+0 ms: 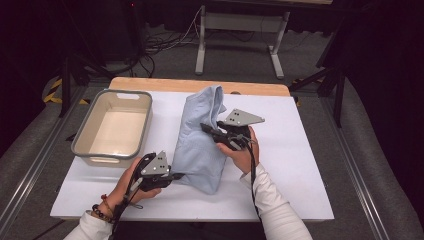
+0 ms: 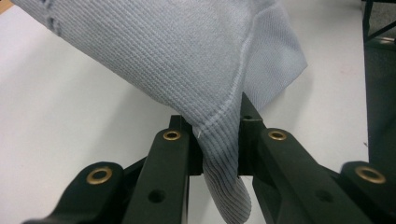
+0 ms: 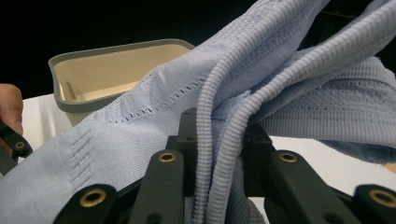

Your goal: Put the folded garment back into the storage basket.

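Observation:
A light blue knitted garment (image 1: 200, 140) lies folded lengthwise down the middle of the white table top (image 1: 300, 165). My left gripper (image 1: 176, 175) is shut on its near left corner; in the left gripper view the ribbed hem (image 2: 219, 154) is pinched between the two black jaws. My right gripper (image 1: 207, 128) reaches in from the right at mid-length and is shut on the cloth. In the right gripper view two ribbed edges (image 3: 219, 154) run between its jaws, with the cloth lifted and draped over them.
A grey-rimmed beige tub (image 1: 114, 127) stands empty at the table's left, close to the garment; its rim (image 3: 116, 49) shows behind the cloth in the right gripper view. A wooden edge (image 1: 200, 85) runs along the far side. Bare white surface lies right of the garment.

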Available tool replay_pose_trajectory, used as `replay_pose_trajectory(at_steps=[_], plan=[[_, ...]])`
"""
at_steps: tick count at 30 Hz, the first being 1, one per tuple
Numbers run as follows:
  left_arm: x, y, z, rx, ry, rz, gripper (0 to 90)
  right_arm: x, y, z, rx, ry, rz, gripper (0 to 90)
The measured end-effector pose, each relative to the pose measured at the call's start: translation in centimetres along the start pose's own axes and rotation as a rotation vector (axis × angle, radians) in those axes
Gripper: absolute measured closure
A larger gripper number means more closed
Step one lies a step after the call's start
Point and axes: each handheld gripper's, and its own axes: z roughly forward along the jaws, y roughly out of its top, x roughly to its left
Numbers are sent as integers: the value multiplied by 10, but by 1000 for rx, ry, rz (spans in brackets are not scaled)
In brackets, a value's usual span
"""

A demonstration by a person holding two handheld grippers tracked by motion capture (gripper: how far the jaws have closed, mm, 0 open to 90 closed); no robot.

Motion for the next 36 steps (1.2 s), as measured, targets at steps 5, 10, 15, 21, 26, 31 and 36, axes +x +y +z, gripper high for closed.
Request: replay_pose_trajectory(at_steps=[5, 10, 15, 21, 26, 31, 36], plan=[[7, 4, -11, -16, 26, -3, 793, -4, 9, 7, -3, 6, 11, 738], [15, 1, -20, -13, 39, -15, 793, -1, 19, 17, 0, 8, -8, 738], [28, -2, -37, -3, 73, -35, 793, 6, 37, 31, 4, -5, -27, 738], [39, 2, -54, 12, 116, -49, 794, 11, 56, 46, -26, -22, -34, 738], [48, 4, -67, 19, 148, -62, 794, 12, 66, 56, -46, -24, -29, 738], [50, 3, -72, 34, 173, -62, 794, 15, 74, 67, -38, -29, -40, 738], [58, 2, -78, 36, 198, -82, 795, 16, 81, 76, -42, -37, -46, 738]])
